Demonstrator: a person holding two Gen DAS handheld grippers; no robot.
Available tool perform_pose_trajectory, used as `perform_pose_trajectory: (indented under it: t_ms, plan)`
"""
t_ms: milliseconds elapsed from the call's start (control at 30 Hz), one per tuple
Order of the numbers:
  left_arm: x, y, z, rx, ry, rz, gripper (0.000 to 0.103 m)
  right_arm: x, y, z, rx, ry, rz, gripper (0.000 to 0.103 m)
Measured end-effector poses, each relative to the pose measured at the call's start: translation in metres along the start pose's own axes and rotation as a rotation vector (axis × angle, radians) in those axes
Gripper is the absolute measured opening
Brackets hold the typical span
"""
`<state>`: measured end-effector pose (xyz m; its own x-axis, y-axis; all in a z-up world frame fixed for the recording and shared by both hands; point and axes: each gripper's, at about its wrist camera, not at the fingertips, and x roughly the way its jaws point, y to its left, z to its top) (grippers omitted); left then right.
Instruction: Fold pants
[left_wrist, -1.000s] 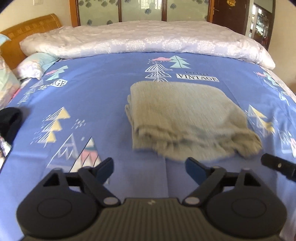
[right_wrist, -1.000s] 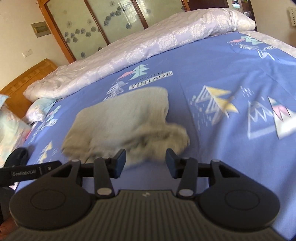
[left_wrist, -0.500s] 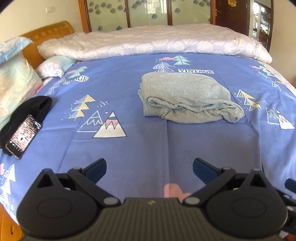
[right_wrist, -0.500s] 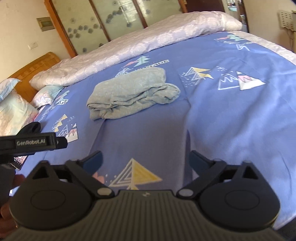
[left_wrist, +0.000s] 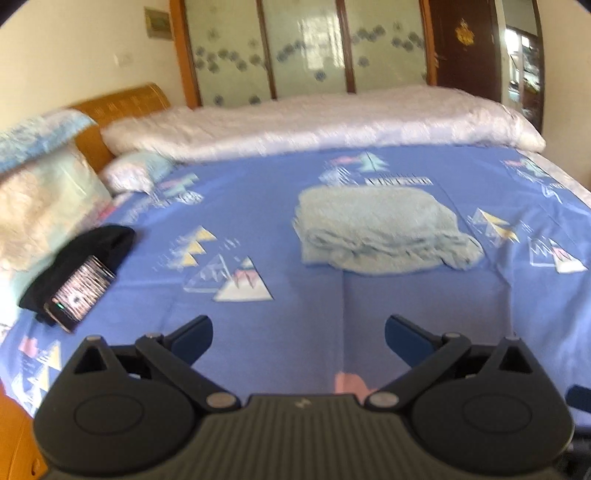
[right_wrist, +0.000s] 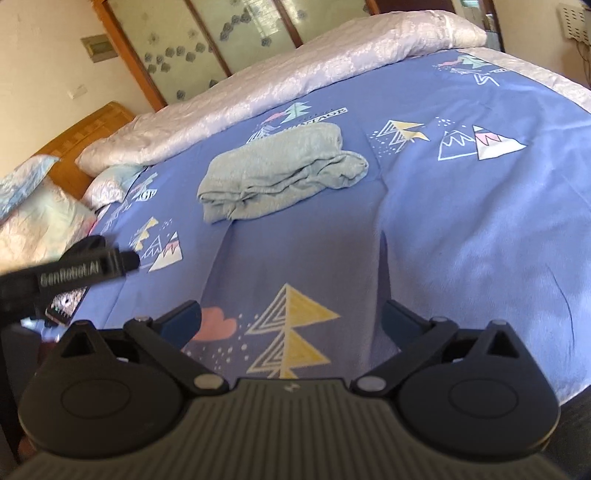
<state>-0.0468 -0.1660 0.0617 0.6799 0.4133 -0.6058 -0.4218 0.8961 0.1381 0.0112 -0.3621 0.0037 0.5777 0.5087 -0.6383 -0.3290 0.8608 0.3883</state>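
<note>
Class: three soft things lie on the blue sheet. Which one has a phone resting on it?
The black cloth near the pillows, with the lit phone on it. The folded grey pants and the small pale pillow carry nothing.

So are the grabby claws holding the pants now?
No. Both the left gripper and right gripper are open and empty; the folded pants lie alone on the bed.

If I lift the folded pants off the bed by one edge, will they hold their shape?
Probably not. The pants look like soft knit, with loose, rumpled layers along the near edge, so they would likely sag and unfold. They look light, and should drag rather than slide on the bedsheet.
</note>
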Motion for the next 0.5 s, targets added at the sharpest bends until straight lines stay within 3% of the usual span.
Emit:
perform_pose_trajectory:
  t_ms: [100, 500]
  plan:
    - [0.0, 0.002, 0.0, -0.017, -0.018, 0.019, 0.103, -0.001, 0.001, -0.002, -0.012, 0.001, 0.005, 0.103]
    - [0.005, -0.011, -0.01, 0.036, 0.075, -0.024, 0.103, -0.001, -0.006, -0.003, 0.013, 0.013, 0.008, 0.103]
